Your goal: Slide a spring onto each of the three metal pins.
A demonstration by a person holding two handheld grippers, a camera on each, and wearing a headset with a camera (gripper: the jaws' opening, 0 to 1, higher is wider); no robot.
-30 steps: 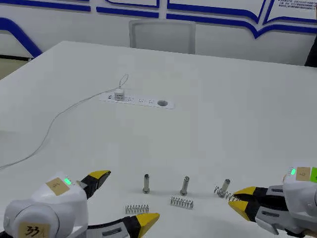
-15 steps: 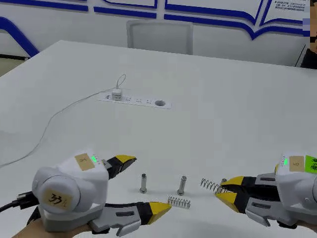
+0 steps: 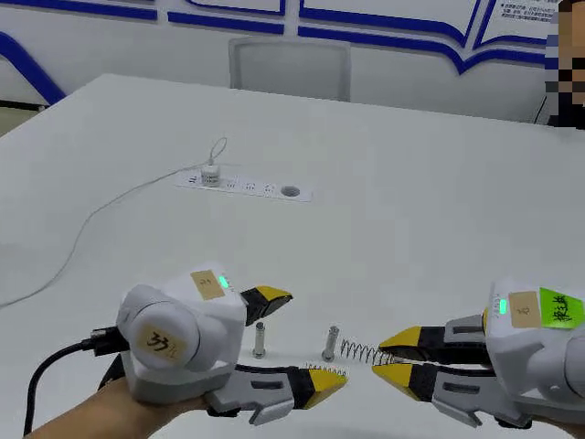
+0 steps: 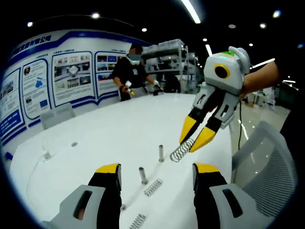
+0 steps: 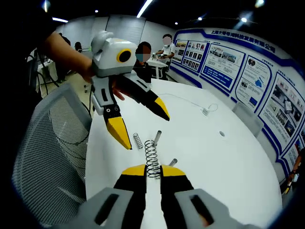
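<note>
Head view: right claw (image 3: 377,357) pinches spring (image 3: 358,350) by one end, free end just beside metal pin (image 3: 331,343), likely lining up to thread it; left claw (image 3: 318,335) wide open, just left of that pin.

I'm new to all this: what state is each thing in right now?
Left gripper: open, empty.
Right gripper: shut on a spring.
Metal pin: upright, bare.
Second metal pin: upright, bare.
Loose spring: lying flat.
Power strip: one plug in.
</note>
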